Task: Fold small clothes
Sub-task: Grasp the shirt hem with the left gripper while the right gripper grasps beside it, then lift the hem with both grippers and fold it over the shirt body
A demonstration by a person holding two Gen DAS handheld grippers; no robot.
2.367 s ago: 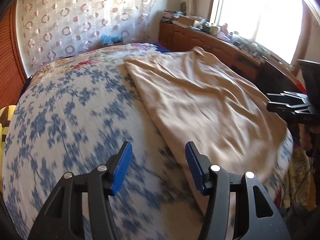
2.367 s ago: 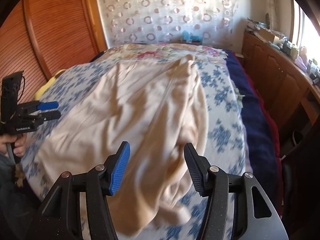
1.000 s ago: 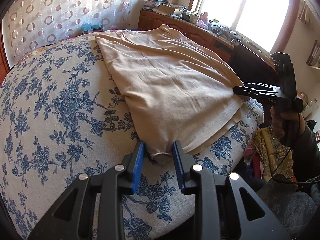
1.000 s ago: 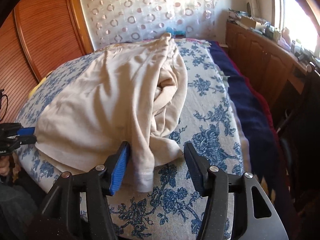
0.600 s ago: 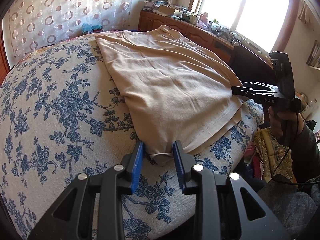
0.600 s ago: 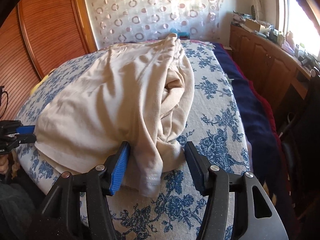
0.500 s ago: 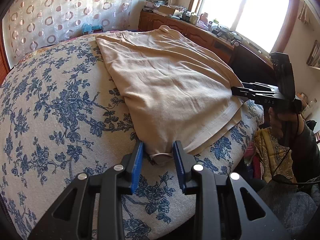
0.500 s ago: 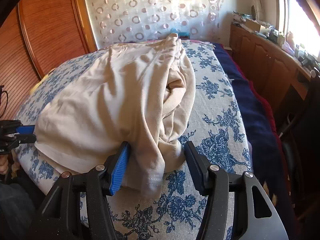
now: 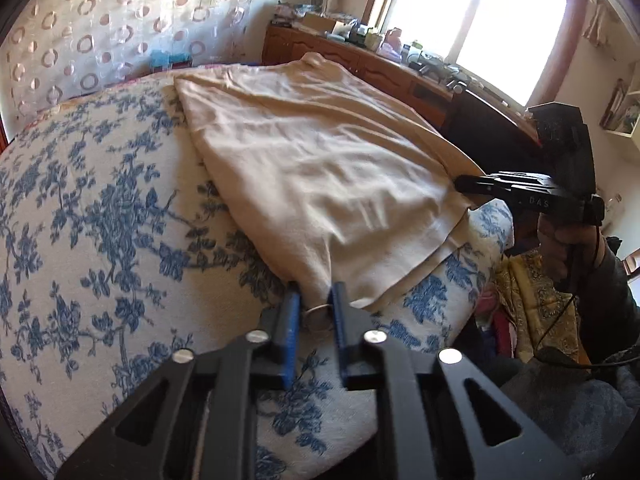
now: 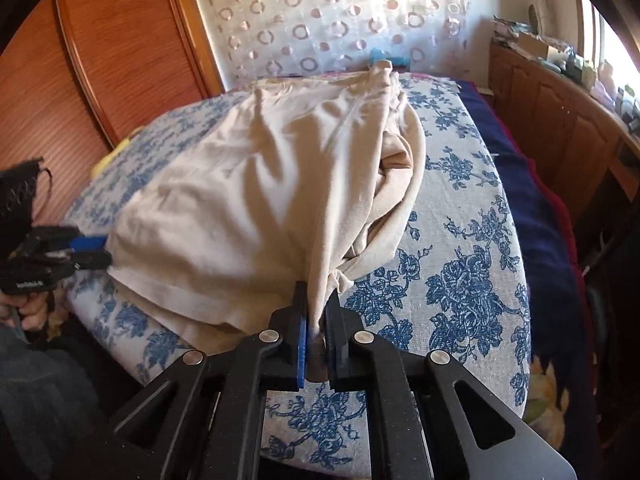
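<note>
Left wrist view: the left gripper (image 9: 313,307) is closing its jaws on a bunched near corner of the beige garment (image 9: 320,160), which lies spread on the bed (image 9: 100,240) with its blue-flowered cover. The right gripper (image 9: 460,182) meets the garment's far corner.

Right wrist view: the right gripper (image 10: 316,316) has its jaws pressed together, pinching a gathered fold of the garment (image 10: 260,200) at the bed's near edge (image 10: 460,280). The left gripper (image 10: 100,252) is at the other corner.
</note>
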